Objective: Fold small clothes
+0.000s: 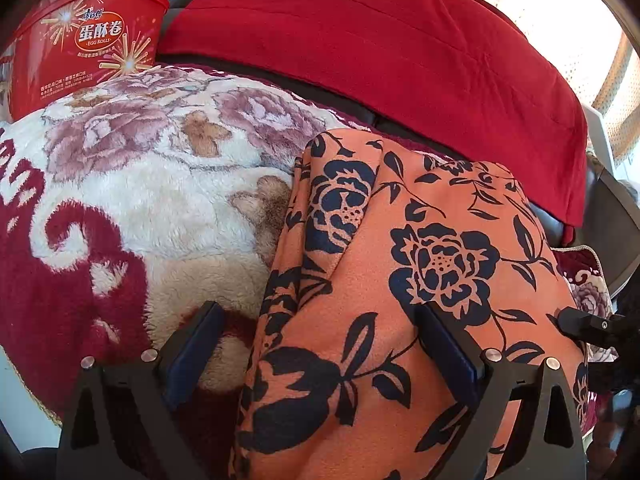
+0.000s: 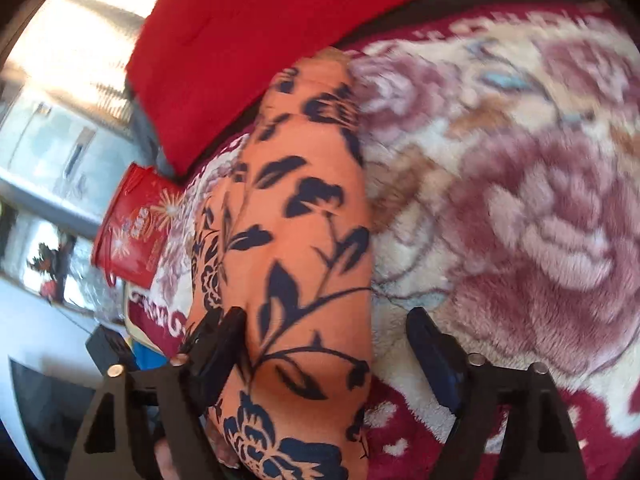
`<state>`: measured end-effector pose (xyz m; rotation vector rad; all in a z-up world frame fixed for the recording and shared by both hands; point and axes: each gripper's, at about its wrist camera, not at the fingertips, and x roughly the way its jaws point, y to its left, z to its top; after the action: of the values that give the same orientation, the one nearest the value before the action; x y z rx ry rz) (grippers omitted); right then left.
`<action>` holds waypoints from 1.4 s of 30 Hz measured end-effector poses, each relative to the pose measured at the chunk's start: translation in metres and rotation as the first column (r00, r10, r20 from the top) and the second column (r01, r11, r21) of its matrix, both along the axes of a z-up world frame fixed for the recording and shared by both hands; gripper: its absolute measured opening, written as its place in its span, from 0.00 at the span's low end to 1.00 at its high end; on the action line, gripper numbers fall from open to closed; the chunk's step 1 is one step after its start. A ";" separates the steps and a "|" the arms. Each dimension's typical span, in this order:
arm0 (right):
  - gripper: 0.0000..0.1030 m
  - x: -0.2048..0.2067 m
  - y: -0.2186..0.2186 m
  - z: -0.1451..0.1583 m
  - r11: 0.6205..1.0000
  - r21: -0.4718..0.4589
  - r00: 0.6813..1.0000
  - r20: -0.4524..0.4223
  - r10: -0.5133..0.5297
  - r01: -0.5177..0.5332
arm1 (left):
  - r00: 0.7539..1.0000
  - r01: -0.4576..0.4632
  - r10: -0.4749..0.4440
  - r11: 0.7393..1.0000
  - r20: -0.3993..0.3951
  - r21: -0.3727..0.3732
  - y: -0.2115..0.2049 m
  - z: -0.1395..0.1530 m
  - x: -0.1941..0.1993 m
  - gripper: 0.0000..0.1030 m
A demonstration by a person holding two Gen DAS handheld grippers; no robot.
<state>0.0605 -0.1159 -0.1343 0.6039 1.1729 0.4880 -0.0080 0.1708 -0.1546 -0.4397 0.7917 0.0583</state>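
Orange floral garment (image 1: 420, 280) folded on a plush flowered blanket (image 1: 160, 192), centre-right of frame. Left gripper (image 1: 316, 344) spread wide over its edge, pinching nothing. Right gripper (image 2: 328, 344) likewise spread, straddling the cloth's edge.

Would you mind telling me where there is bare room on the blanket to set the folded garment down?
The fluffy floral blanket lies bare between the red egg-roll tub and the orange garment with dark blue flowers, and again on the garment's other side. It is crowded at the back, by the red cushion.
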 end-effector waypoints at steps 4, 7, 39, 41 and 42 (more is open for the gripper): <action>0.78 0.001 0.012 0.004 0.999 -0.028 0.998 0.048 0.040 -0.039 | 1.000 0.001 -0.001 1.000 0.001 0.000 0.000 0.000 0.000 0.95; 0.56 0.000 0.021 0.015 0.996 -0.051 0.993 0.089 0.076 -0.072 | 1.000 0.000 0.000 1.000 0.000 0.001 0.000 0.000 0.000 0.95; 0.15 -0.004 -0.120 0.078 0.979 0.024 0.962 0.183 -0.201 0.200 | 0.987 0.095 -0.092 0.995 0.135 -0.022 -0.016 0.069 -0.018 0.95; 0.37 -0.007 -0.151 0.058 0.959 0.077 0.956 0.092 -0.278 0.271 | 0.989 0.117 -0.112 0.992 0.094 -0.054 -0.021 0.060 -0.012 0.95; 0.76 -0.014 -0.163 0.052 0.948 0.086 0.947 0.082 -0.312 0.305 | 0.990 0.122 -0.116 0.990 0.083 -0.077 -0.022 0.057 -0.011 0.95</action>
<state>0.0461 -0.2785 -0.0818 0.8041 0.9516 0.2885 -0.0193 0.1488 -0.0981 -0.4689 0.7437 -0.1025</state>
